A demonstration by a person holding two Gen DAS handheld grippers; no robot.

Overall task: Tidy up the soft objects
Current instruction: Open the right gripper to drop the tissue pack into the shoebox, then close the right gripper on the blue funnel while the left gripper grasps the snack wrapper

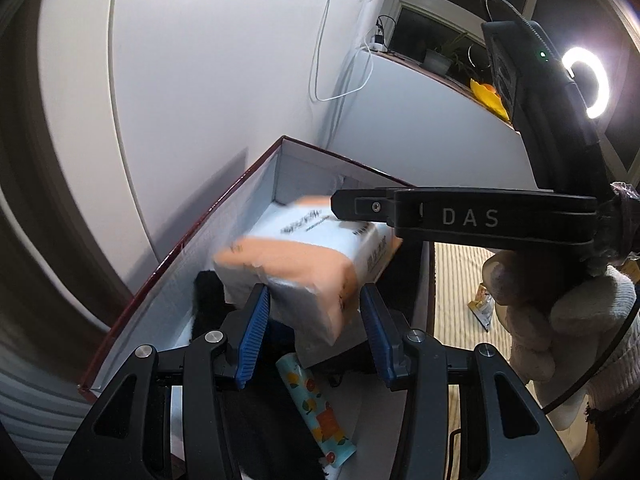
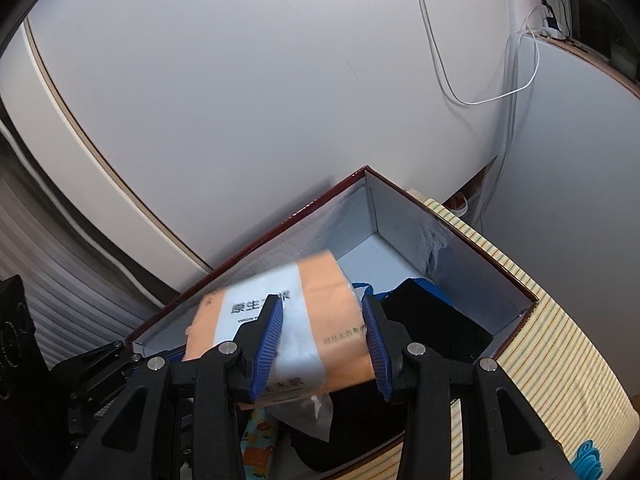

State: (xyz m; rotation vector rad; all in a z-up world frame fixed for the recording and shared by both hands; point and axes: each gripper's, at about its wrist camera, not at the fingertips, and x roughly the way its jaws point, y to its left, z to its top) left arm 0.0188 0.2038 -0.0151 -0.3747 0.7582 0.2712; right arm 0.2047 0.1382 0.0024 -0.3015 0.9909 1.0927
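An orange and white tissue pack (image 1: 298,268) hangs blurred over the open red-rimmed box (image 1: 168,264). My left gripper (image 1: 314,336) is open, its blue pads (image 1: 252,340) wide on either side of the pack's near end. In the right wrist view the tissue pack (image 2: 288,328) lies between my right gripper's (image 2: 324,344) blue pads (image 2: 266,354), which stand apart from it. The box (image 2: 456,248) also holds a black soft item (image 2: 436,320) and a fruit-print pack (image 1: 316,412). The right gripper's body (image 1: 472,216) crosses the left wrist view.
A white wall and hanging white cables (image 2: 480,96) stand behind the box. The box sits on a striped yellow cloth (image 2: 560,360). A ring light (image 1: 588,80) and a windowsill with plants (image 1: 440,60) are at the right. A small packet (image 1: 482,308) lies on the cloth.
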